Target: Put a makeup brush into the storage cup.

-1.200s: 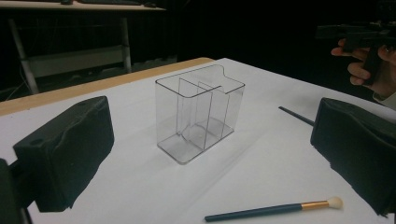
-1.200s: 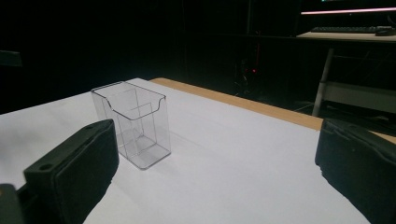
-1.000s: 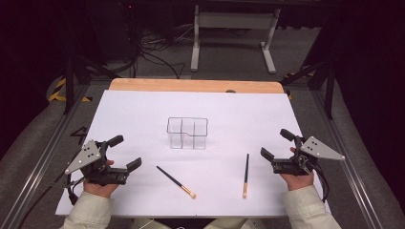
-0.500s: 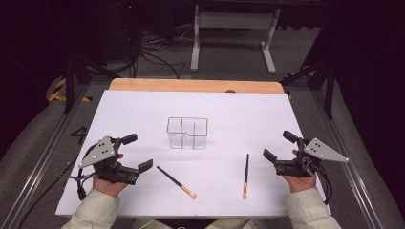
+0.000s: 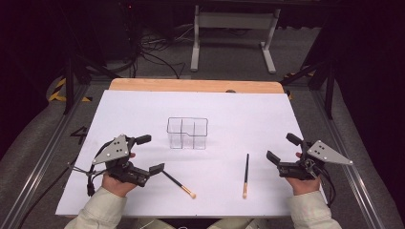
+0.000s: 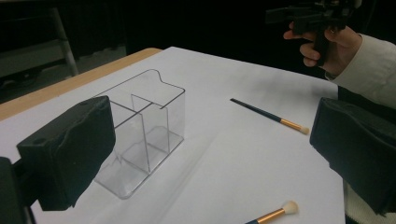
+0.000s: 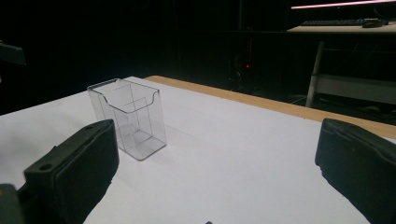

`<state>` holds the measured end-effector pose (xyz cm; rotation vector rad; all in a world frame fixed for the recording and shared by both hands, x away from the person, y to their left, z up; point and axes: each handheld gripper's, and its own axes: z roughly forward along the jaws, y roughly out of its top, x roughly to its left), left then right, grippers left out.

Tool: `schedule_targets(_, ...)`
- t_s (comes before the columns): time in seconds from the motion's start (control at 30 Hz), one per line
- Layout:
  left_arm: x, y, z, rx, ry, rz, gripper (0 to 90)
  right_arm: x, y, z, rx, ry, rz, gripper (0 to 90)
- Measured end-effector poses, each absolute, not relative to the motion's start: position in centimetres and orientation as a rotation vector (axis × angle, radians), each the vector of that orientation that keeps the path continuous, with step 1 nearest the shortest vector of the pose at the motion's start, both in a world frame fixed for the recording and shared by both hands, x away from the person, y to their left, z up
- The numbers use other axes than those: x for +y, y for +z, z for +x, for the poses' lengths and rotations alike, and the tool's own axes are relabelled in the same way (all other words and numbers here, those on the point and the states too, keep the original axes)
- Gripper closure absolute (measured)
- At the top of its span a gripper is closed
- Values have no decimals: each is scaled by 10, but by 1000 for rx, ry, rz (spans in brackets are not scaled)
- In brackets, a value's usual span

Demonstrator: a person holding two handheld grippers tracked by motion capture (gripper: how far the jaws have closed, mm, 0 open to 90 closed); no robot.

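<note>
No brand, label or writing can be read on any of the things here; the left hand-held gripper (image 5: pixel 150 153) is held low over the near left part of the tabletop (image 5: pixel 239 114), its jaws spread wide with nothing between them; one jaw lies just beside the dark handle end of the left brush (image 5: pixel 177 180), though whether they touch cannot be told; that brush lies slantwise on the white sheet, its pale tuft toward the near edge. The right hand-held gripper (image 5: pixel 282 149) is held near the right edge of the sheet, jaws likewise wide apart and empty; the right brush (image 5: pixel 245 175) lies between the two hands, well apart from that gripper, nearly straight front to back with its tuft nearest the person. A clear plastic organizer (image 5: pixel 187 132), divided into compartments and empty, stands upright toward the middle of the sheet, beyond both brushes and apart from them.

The tabletop is covered by a white sheet; a strip of bare light wood (image 5: pixel 191 86) shows along its far edge; metal rails run along both sides. The room behind is dark; grey carpet, loose black cables (image 5: pixel 153 52) and the pale legs of a stand (image 5: pixel 231 33) lie beyond the far edge; yellow-and-black striped tape (image 5: pixel 59 90) marks the floor at the left. The person's sleeves (image 5: pixel 102 210) are light-coloured.
</note>
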<state>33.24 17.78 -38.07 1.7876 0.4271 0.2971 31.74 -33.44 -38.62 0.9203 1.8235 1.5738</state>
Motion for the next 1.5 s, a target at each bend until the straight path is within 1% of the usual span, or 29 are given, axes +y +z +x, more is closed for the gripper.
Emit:
schedule_targets(0.3, 167, -373, 334, 376, 296, 1900, 6, -336, -387, 316, 1824, 1571, 928, 0)
schedule_targets(0.77, 153, -371, 344, 322, 236, 2088, 11, -338, -389, 314, 1833, 1559, 954, 0)
schedule_targets(0.93, 148, -367, 345, 289, 237, 2153, 14, -340, -389, 314, 1834, 1552, 952, 0)
schedule_targets(1.33, 141, -362, 351, 274, 229, 2292, 16, -343, -391, 311, 1836, 1547, 973, 0)
schedule_targets(1.5, 139, -363, 354, 263, 201, 2365, 15, -343, -392, 311, 1842, 1548, 981, 0)
